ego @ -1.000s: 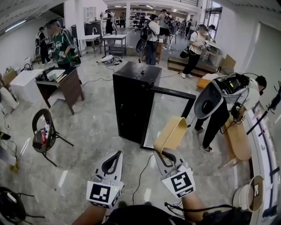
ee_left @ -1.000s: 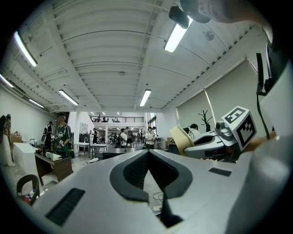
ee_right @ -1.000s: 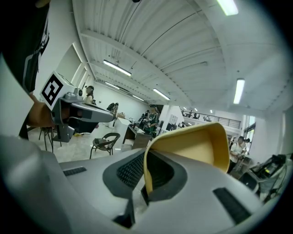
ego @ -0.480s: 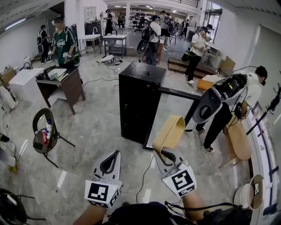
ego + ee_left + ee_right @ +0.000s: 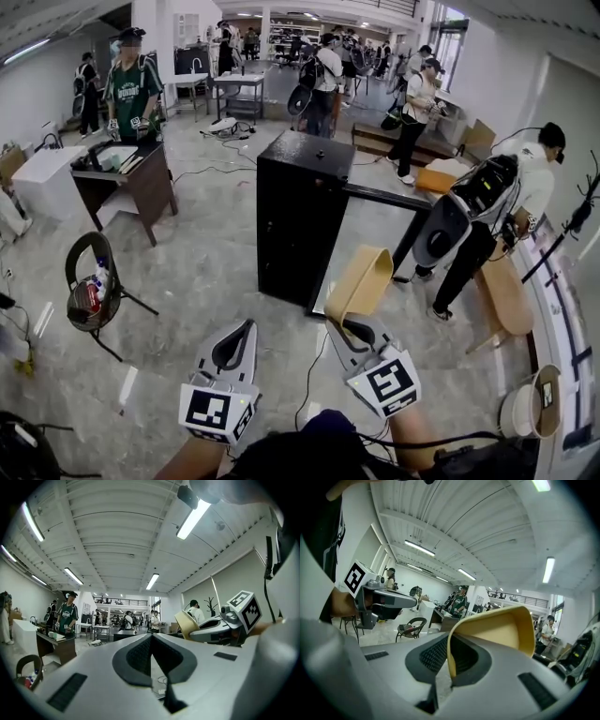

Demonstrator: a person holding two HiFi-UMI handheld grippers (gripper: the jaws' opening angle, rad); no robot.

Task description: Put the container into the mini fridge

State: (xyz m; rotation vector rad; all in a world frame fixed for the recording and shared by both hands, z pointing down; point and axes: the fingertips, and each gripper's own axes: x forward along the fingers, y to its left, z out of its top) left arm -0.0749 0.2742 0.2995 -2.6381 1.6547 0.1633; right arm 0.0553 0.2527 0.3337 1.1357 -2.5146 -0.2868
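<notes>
**Container clamped in right jaws, outside the fridge**

- Container [image 5: 499,632]: tan, thin-walled, rectangular tub with rounded corners and a smooth matte surface. It is held up in the air and tilted, with the hollow side toward the right gripper's camera.
- Right gripper [image 5: 451,660]: the jaws are nearly closed, pinching one side wall of the container edge-on between the ribbed dark pads. The rest of the tub sticks out past the tips.
- In the head view the container [image 5: 359,281] sits above the right gripper [image 5: 343,328] and overlaps the lower part of the fridge door [image 5: 375,200]. It is not inside the fridge.
- Left gripper [image 5: 151,654]: jaws clenched, pads meeting in a line with nothing between them. In the head view it [image 5: 235,348] hangs just left of the right one, over the floor.
- Mini fridge [image 5: 298,211]: black box with flat faces, standing upright on the floor. Its door is swung open to the right, a black frame around a glass pane.
- Floor [image 5: 202,267]: glossy pale stone tiles, with a cable trailing across them.
- Further out there is a round-backed chair [image 5: 92,292] on the left, and a dark wooden counter [image 5: 141,187] with a person standing behind it.
</notes>
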